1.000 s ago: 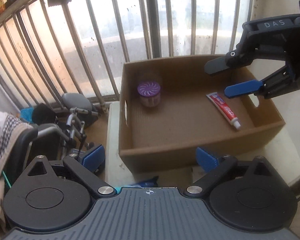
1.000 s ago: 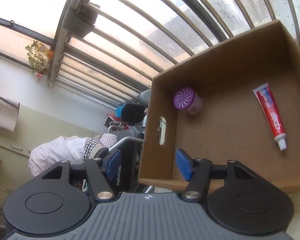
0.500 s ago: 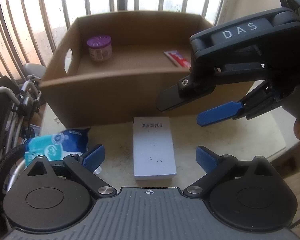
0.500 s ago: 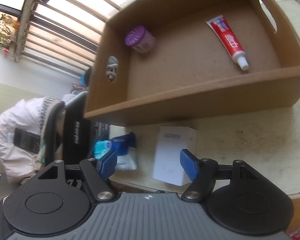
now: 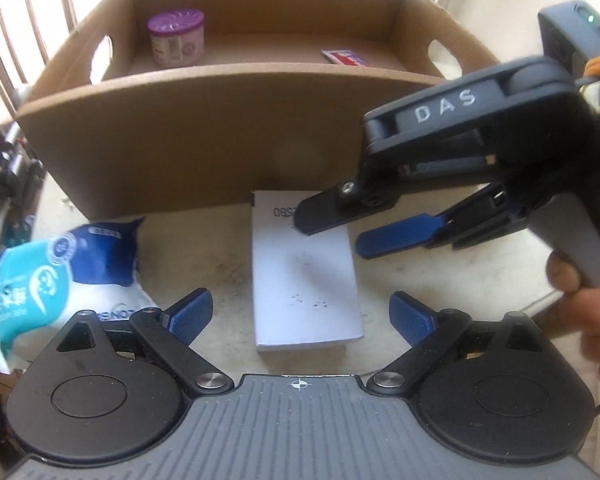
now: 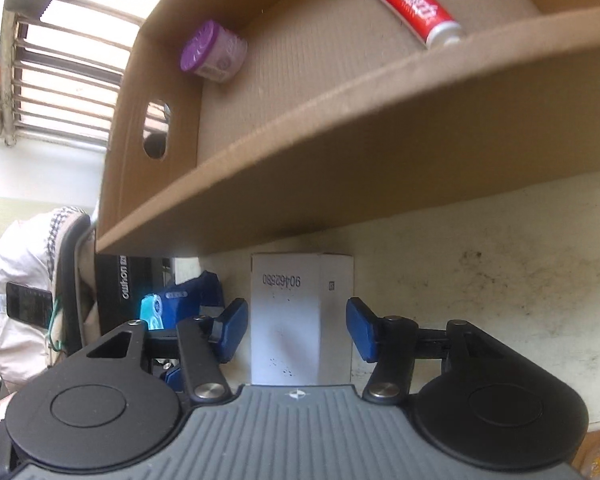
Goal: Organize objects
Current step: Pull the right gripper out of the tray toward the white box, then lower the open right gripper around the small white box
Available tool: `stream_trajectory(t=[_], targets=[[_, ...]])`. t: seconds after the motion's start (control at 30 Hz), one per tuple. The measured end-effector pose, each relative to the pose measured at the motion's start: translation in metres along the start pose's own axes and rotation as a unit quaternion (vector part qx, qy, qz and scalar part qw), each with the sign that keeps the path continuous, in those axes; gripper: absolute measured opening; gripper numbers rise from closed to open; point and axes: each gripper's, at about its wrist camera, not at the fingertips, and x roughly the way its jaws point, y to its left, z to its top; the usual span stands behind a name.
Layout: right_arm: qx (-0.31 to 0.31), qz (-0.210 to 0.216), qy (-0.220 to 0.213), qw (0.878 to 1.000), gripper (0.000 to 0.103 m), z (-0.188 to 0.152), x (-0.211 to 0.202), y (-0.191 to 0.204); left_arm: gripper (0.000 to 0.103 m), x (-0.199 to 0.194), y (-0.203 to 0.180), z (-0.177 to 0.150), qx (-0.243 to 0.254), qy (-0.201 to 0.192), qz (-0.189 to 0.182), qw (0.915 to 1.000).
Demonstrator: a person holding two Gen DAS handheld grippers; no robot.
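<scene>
A white carton (image 5: 304, 276) lies flat on the table in front of the cardboard box (image 5: 204, 136). My right gripper (image 6: 296, 326) straddles the white carton (image 6: 288, 320). Its jaws are closing, with a blue pad (image 6: 232, 328) on each side and thin gaps still showing. The left wrist view shows that right gripper (image 5: 334, 232) slanting in over the carton's far right corner. My left gripper (image 5: 302, 314) stands wide open over the carton's near end, its pads well apart from it. Inside the box are a purple-lidded jar (image 5: 176, 36) and a red toothpaste tube (image 6: 412, 4).
A blue and white soft packet (image 5: 60, 272) lies on the table (image 6: 500, 280) left of the carton, near the edge. Window bars run behind the box. A dark chair with a pale garment (image 6: 16, 280) stands off the table's left. A hand (image 5: 592, 308) holds the right gripper.
Both grippers have come down from above the cardboard box to the table in front of it. The white carton and packet came into view. The right jaws narrowed around the carton.
</scene>
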Motion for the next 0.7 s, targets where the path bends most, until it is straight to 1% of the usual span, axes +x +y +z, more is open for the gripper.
stream_trajectory(t=[0.1, 0.23, 0.37, 0.47, 0.57, 0.7], targets=[[0.007, 0.008, 0.01, 1.0, 0.057, 0.0, 0.003, -0.003, 0.096, 0.006, 0.0, -0.001, -0.006, 0.01, -0.019, 0.9997], [0.019, 0.024, 0.027, 0.999, 0.057, 0.001, 0.009, -0.01, 0.097, 0.011, -0.006, -0.004, 0.013, 0.021, -0.037, 0.999], [0.013, 0.031, 0.038, 0.999, 0.058, 0.005, 0.011, -0.01, 0.097, 0.012, -0.011, -0.009, 0.02, 0.018, -0.028, 0.9992], [0.009, 0.037, 0.047, 0.998, 0.058, 0.007, 0.011, -0.012, 0.097, 0.01, -0.009, -0.011, 0.002, 0.016, -0.039, 0.9991], [-0.007, 0.039, 0.056, 0.998, 0.059, 0.013, 0.011, -0.012, 0.097, 0.007, -0.012, -0.016, -0.011, 0.021, -0.053, 0.9983], [-0.041, 0.038, 0.074, 0.996, 0.059, 0.019, 0.01, -0.01, 0.098, 0.004, -0.03, -0.027, 0.007, 0.027, -0.069, 0.9972]])
